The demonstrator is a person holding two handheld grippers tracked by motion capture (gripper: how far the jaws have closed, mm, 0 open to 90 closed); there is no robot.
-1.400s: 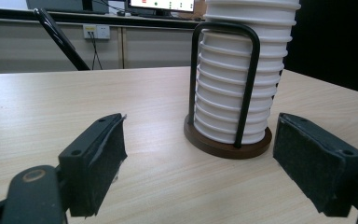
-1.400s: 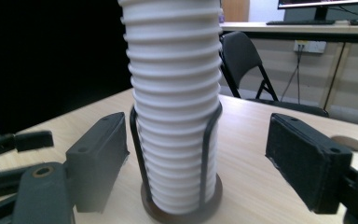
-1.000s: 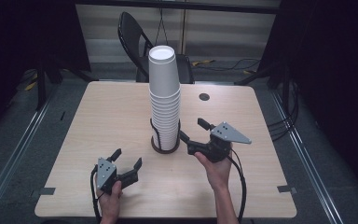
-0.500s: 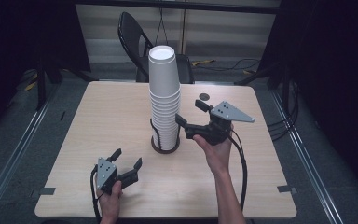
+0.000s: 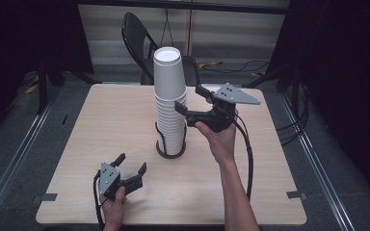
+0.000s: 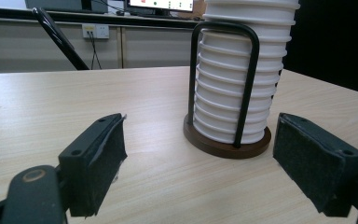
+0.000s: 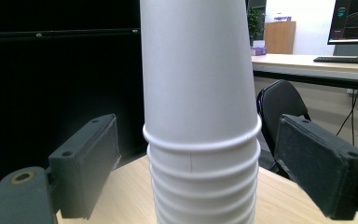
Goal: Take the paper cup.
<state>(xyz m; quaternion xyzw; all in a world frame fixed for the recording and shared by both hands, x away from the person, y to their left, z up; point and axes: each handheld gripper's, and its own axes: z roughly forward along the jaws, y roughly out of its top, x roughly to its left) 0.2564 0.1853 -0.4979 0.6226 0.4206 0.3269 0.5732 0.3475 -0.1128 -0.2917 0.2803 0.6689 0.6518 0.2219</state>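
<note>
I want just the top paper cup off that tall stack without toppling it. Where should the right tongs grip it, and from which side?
Grip the top cup on its bare side wall, just above its rolled rim, coming in level from the stack's right with the open right tongs straddling it. The cups stand upside down, so that wall is the one part free of the others.

Cup stack (image 5: pixel 169 103) in holder (image 5: pixel 170 148), mid-table (image 5: pixel 101 125). Right gripper (image 5: pixel 191 98) just right of stack; left gripper (image 5: pixel 131 163) near-left; chair (image 5: pixel 139 36) behind table.

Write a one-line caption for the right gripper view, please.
Open right gripper lined up on the top cup of an upside-down white cup stack, jaws apart on either side.
</note>
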